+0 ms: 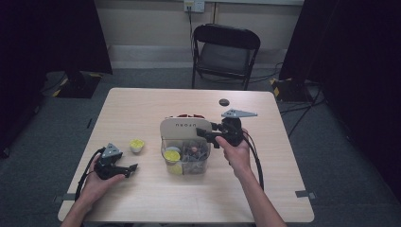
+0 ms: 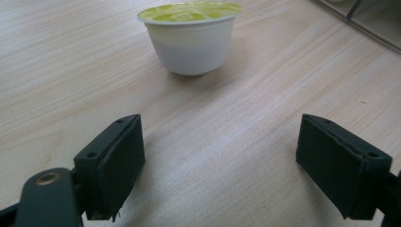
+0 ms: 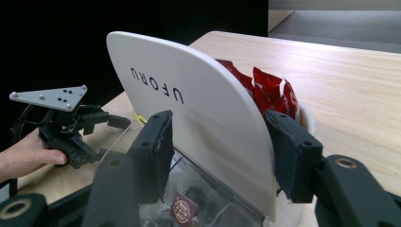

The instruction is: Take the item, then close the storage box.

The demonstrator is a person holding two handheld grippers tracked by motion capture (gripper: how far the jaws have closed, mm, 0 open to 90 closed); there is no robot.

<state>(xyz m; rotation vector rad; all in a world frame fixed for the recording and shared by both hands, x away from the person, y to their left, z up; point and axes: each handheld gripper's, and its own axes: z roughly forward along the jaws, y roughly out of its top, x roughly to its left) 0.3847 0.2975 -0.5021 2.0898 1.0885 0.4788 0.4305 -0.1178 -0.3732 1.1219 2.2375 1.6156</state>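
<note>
White lid (image 3: 189,118) of clear box (image 1: 185,158) clamped in right gripper (image 3: 217,142) jaws; left gripper (image 2: 220,165) jaws wide, cup (image 2: 189,38) ahead on table (image 2: 236,142).

Pale wood-grain tabletop (image 1: 142,109). White cup (image 2: 190,40) with yellow-green foil top. Cream lid (image 3: 189,109), dark lettering. Clear box (image 1: 185,160) with yellow pods. Red packets (image 3: 265,87). Black hand-held gripper (image 3: 215,153) pads; grey plate (image 1: 239,113). Black chair (image 1: 226,49).

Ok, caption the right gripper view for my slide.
Right tongs clamp the raised white lid of a clear organizer box, red sachets behind.
</note>
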